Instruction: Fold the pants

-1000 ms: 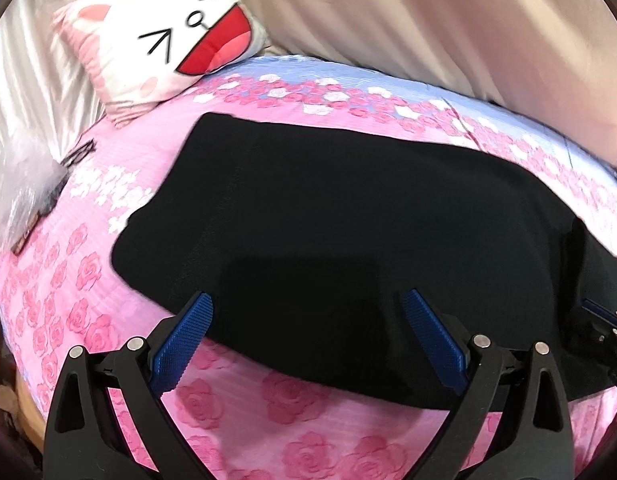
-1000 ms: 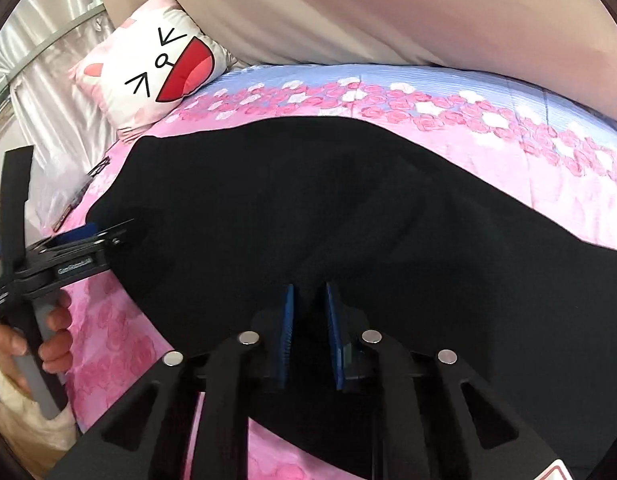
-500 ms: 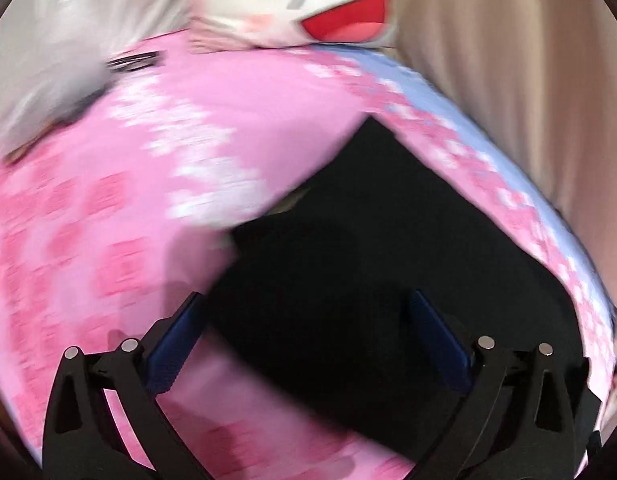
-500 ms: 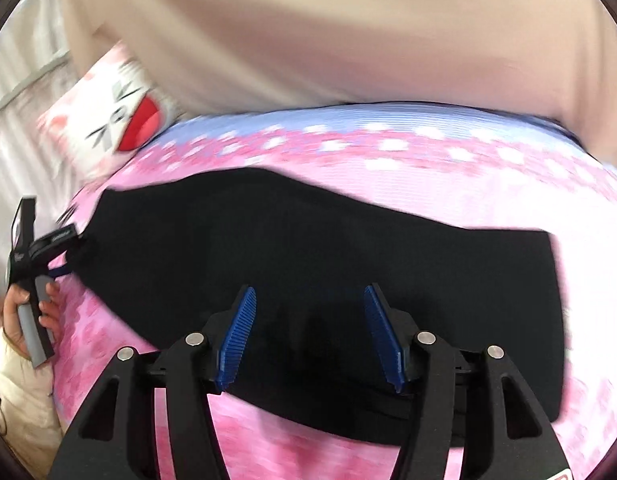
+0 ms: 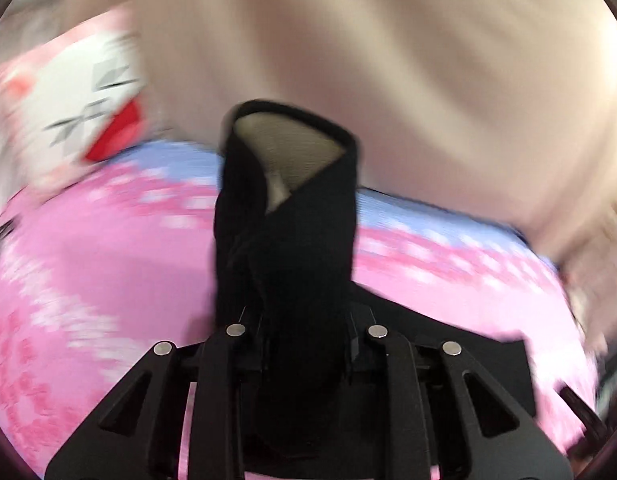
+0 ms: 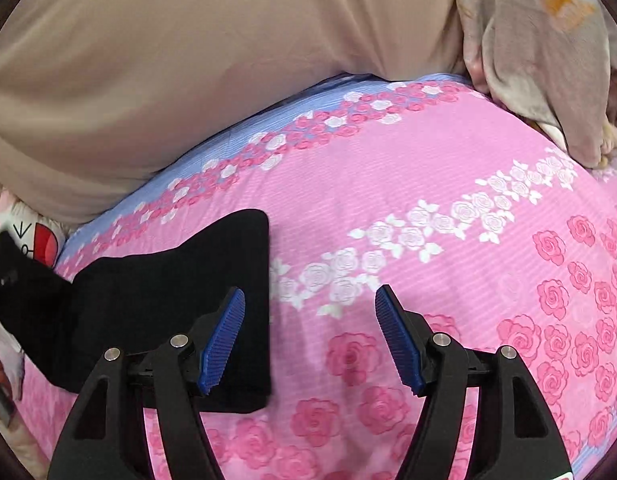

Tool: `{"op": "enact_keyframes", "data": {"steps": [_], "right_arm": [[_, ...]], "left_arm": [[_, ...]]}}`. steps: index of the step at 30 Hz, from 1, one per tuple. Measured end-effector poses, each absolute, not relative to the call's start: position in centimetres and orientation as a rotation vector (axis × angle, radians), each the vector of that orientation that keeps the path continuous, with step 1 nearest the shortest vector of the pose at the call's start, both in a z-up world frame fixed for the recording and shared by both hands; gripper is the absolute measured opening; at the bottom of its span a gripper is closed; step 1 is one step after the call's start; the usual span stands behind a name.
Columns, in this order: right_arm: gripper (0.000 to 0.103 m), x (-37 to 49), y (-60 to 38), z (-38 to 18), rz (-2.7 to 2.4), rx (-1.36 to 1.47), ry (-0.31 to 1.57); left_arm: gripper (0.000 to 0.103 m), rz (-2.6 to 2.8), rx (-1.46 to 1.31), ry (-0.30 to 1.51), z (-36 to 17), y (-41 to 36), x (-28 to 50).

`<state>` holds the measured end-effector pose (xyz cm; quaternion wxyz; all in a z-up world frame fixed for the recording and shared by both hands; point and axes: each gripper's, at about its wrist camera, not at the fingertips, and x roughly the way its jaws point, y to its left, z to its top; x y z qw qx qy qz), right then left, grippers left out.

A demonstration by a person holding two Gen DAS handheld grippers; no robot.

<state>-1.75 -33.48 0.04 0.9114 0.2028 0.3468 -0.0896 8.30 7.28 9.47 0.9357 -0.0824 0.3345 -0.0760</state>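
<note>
Two tongs over a pink rose-print bedsheet [image 6: 448, 168]: left tongs [image 5: 304, 332] clamp black pants [image 5: 288, 240], right tongs [image 6: 308, 336] gape apart.

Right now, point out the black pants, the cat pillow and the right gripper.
black pants [image 6: 156, 300], right wrist view, flat folded part.
cat pillow [image 5: 88, 92], left wrist view, blurred white face.
right gripper [image 6: 308, 340], right wrist view, between the blue fingertips.

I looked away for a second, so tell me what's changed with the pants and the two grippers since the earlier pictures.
The left gripper has just closed its jaws on one end of the black pants and lifted it off the bed. The right gripper let go of the pants, its jaws just opening, and swung toward their other end. The pink floral bedspread and cat pillow stayed put.
</note>
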Motion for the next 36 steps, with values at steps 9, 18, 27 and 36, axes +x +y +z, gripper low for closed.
{"op": "enact_keyframes", "data": {"steps": [9,18,27,36], "right_arm": [[0.067,-1.1,-32.7,-0.3,-0.126,0.331,0.738],[0.068,3.9,-26.4,0.7,0.250,0.408,0.778],[0.084,9.0,-18.8,-1.9,0.302,0.434,0.894],[0.012,7.0,-15.1,1.4,0.363,0.319,0.811]], "left_arm": [[0.083,-0.317,0.059,0.894,2.8,-9.0,6.3],[0.097,-0.034,0.064,0.684,8.8,-1.9,5.7],[0.097,0.229,0.094,0.721,6.2,7.4,5.3],[0.097,0.220,0.029,0.750,5.3,10.3,5.7]]}}
